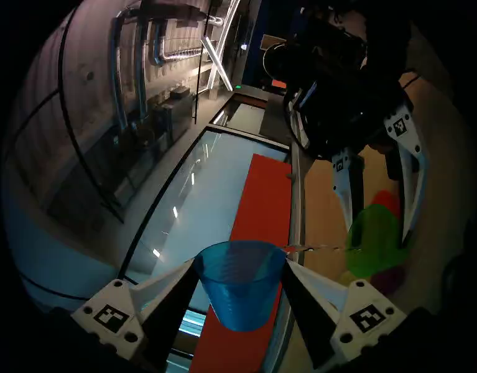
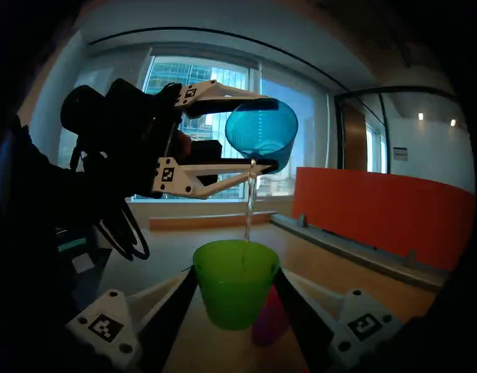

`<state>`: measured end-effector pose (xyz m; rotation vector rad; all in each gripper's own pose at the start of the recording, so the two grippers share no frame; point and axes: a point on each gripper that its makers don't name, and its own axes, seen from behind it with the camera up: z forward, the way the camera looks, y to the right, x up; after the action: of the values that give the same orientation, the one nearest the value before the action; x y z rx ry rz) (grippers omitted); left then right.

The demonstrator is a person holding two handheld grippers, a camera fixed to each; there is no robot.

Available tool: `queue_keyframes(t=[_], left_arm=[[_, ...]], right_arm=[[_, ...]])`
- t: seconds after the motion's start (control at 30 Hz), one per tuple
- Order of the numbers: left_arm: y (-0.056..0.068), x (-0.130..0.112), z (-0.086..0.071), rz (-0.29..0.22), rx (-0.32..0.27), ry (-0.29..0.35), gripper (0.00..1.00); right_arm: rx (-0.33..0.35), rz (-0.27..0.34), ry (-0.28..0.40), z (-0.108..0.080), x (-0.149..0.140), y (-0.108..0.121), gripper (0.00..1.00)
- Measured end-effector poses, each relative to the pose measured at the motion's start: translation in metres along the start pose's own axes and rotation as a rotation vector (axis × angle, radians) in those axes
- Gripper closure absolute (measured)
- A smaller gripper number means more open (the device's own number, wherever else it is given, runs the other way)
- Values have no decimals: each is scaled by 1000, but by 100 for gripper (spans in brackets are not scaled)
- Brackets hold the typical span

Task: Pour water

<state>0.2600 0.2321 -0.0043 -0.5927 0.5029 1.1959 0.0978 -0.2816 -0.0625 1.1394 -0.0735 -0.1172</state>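
The blue cup is gripped between the two fingers of the left gripper. The fingers are pressed against its opposite sides just under the rim, so the jaws stand parted only by the cup's own width. In the right gripper view this gripper is seen raised ahead of and above the right gripper's fingertips, held on its side so that one finger lies over the other, with the blue cup tipped well over between them. A thin stream of water is let fall from the lowered edge of the blue cup and is received in the mouth of the green cup directly beneath. The green cup is held upright between the fingers of the right gripper, which are closed on both its sides to the width of the cup. A wooden table is spread out below and ahead of the right gripper. An orange panel is set along the table's far edge, off to the right of the fingers. A large window is seen straight ahead, beyond the left gripper. A magenta object is partly hidden just behind the green cup, beside the right-hand finger; it may be another cup, though its shape cannot be made out.
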Motion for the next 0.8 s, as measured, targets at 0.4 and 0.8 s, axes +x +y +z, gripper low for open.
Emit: queue_keyframes(t=[0.4, 0.8], left_arm=[[-2, 0, 1, 24, 3, 0, 12], [-4, 4, 0, 51, 6, 4, 12]], right_arm=[[0, -7, -3, 1, -1, 0, 11], [-2, -8, -5, 1, -1, 0, 11]])
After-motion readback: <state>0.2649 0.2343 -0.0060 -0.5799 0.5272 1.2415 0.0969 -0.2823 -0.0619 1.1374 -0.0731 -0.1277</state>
